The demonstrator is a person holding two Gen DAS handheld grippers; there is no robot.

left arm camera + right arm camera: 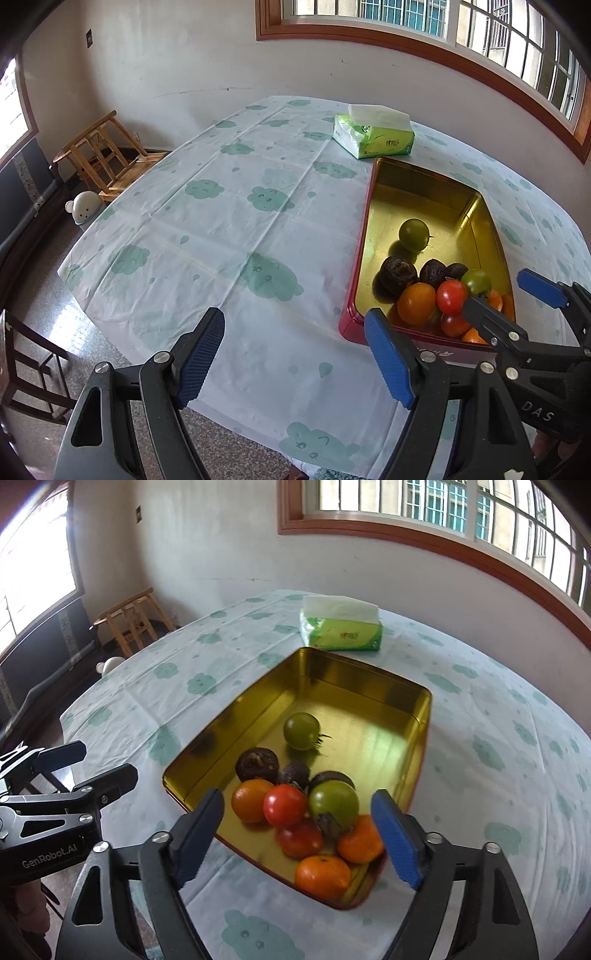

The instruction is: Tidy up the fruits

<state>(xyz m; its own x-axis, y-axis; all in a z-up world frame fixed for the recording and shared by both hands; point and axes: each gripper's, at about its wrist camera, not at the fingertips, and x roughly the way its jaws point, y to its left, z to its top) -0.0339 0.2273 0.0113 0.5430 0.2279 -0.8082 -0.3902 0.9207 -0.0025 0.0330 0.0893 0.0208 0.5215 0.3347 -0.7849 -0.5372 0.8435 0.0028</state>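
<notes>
On the cloud-print tablecloth [236, 236] sits a gold-lined tin [421, 716] with red outer walls, a green tissue pack [341, 629] just beyond its far end; all the fruit I can see lies inside it, most of it heaped at the near end. One green tomato [301, 730] rests alone toward the middle; three dark wrinkled fruits [257, 763] lie behind a cluster of oranges [323, 876], red tomatoes [284, 805] and a second green tomato [333, 802], these touching one another.

The right gripper [295, 840] hangs above the near heap, jaws spread wide and holding nothing; the left gripper [295, 360] sits off to the side over bare cloth, likewise spread and empty.

I'd judge every piece light and round, so apt to roll on that slick metal floor; the tomatoes look thin-skinned and soft, so a gentle squeeze across the widest part seems wise; the oranges should bear a firmer pinch; the dark fruits look rough, likely the least slippery. The lone green tomato stands clear of its neighbours, the easiest to flank; in the heap, lifting one may set the others rolling.
</notes>
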